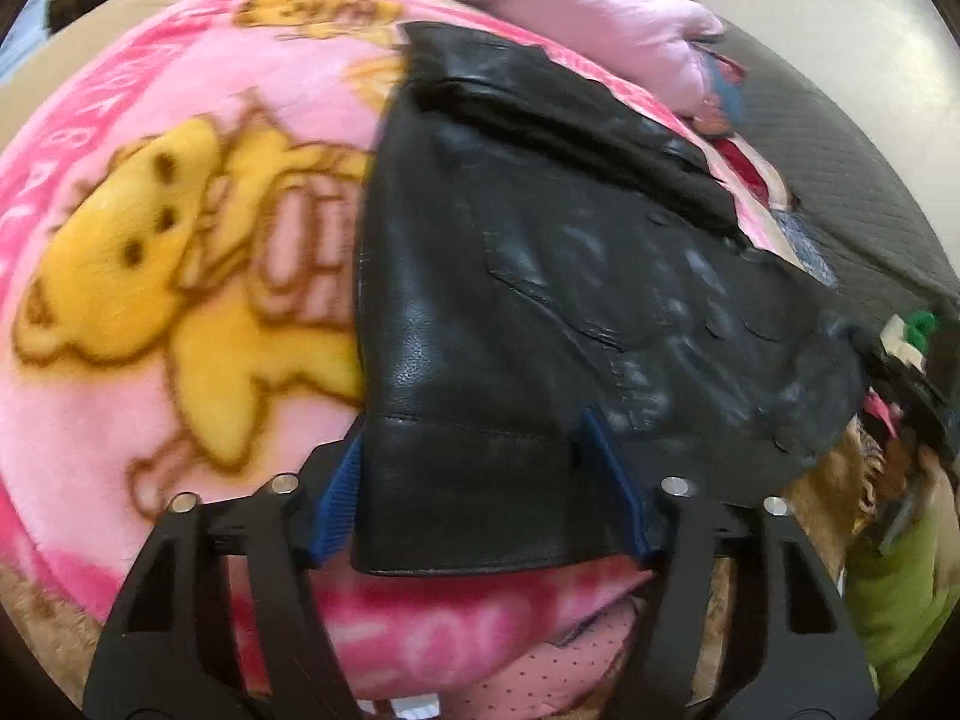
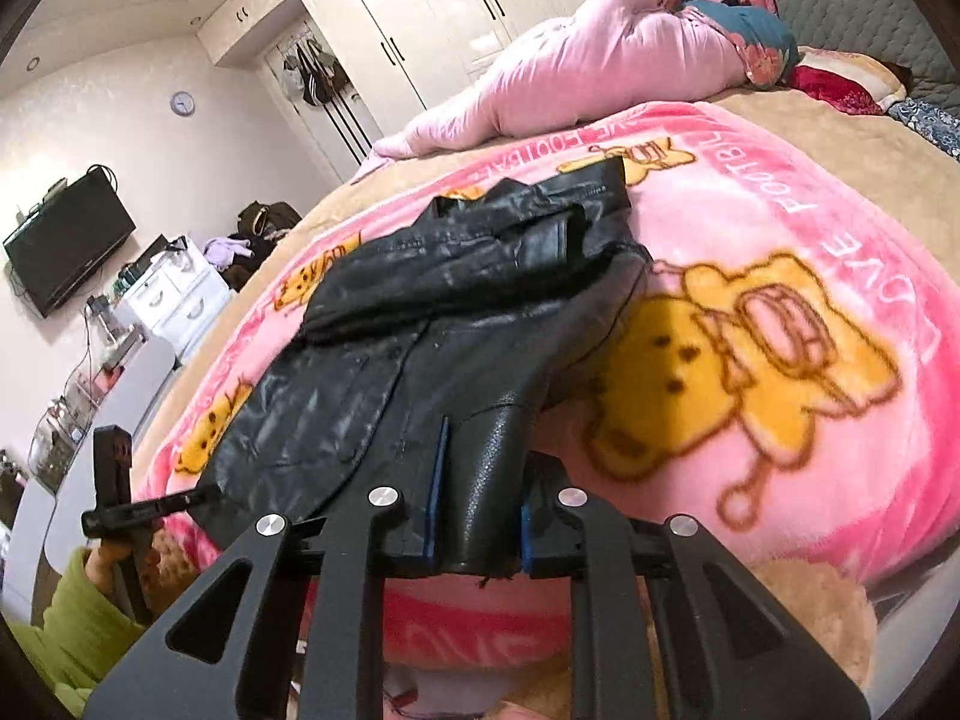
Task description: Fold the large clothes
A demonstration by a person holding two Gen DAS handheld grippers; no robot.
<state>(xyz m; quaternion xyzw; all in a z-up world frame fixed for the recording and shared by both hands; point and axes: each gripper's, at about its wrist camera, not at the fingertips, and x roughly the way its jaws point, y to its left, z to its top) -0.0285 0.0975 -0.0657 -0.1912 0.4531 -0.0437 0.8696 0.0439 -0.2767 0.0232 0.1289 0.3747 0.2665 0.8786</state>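
I hold the near hem of the black leather jacket (image 1: 540,276) at two places, and the whole coming move hangs on how the garment runs away from those two grips. It lies spread on the pink bear blanket (image 1: 180,252) that covers the bed (image 2: 840,138), its long axis going from the hem at my jaws toward twelve o'clock, where the collar and a folded-over sleeve sit bunched at the far end.

My left gripper (image 1: 474,504) has the wide hem band between its blue pads. The jaws stand fairly far apart with the leather filling the space between them, but I cannot tell whether the pads truly press on it or only flank it. My right gripper (image 2: 477,516) is clamped close on a narrow bunched corner of the hem, leather pinched firmly between the pads and rising a little off the blanket.

In the right wrist view the left gripper shows at about eight o'clock, at the other hem corner, so the two grips sit on one line across the near edge. Both hands are about equally near; the jacket stretches straight away from them. I judge the next move to be carrying this hem up and over toward the collar at twelve o'clock, keeping both corners level.
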